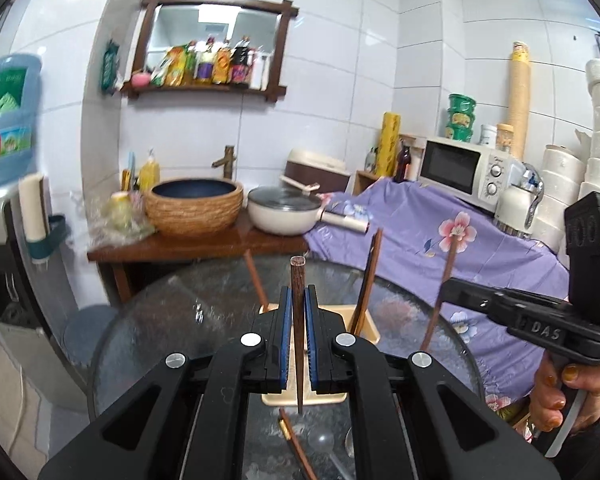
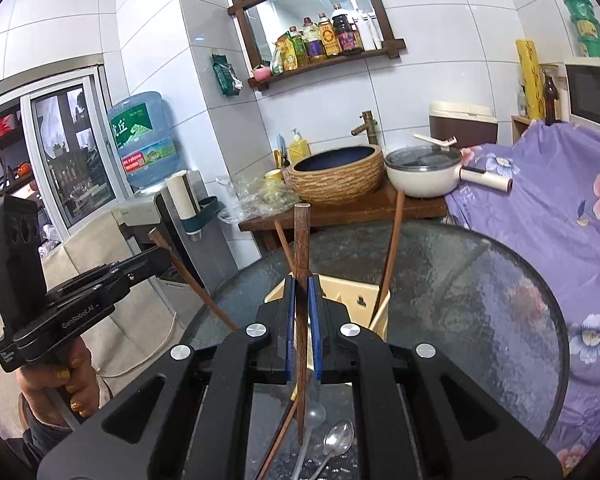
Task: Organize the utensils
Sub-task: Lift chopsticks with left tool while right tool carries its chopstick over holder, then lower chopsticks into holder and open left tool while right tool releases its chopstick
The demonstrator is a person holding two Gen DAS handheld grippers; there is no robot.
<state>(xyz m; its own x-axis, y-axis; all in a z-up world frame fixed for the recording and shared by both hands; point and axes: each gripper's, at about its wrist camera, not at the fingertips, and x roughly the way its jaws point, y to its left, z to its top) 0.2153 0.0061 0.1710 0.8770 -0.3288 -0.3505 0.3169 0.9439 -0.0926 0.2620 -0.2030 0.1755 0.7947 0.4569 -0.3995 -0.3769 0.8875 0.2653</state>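
Note:
My left gripper [image 1: 298,292] is shut on a dark wooden chopstick [image 1: 298,276], held upright over a cream utensil holder [image 1: 370,330] on the round glass table [image 1: 204,312]. My right gripper [image 2: 301,282] is shut on another wooden chopstick [image 2: 301,232], also upright, just in front of the holder [image 2: 356,300]. Two chopsticks [image 2: 392,248] stand in the holder. A loose chopstick [image 2: 278,440], a metal spoon [image 2: 338,438] and a clear plastic spoon [image 2: 314,414] lie on the glass near me. The right gripper also shows in the left wrist view [image 1: 446,290], the left gripper in the right wrist view [image 2: 162,254].
Behind the table stands a wooden counter [image 1: 196,246] with a woven basin [image 1: 194,206] and a white pot [image 1: 284,210]. A purple floral cloth [image 2: 548,200] covers the right side under a microwave [image 1: 464,168]. A water dispenser [image 2: 148,136] stands at the left.

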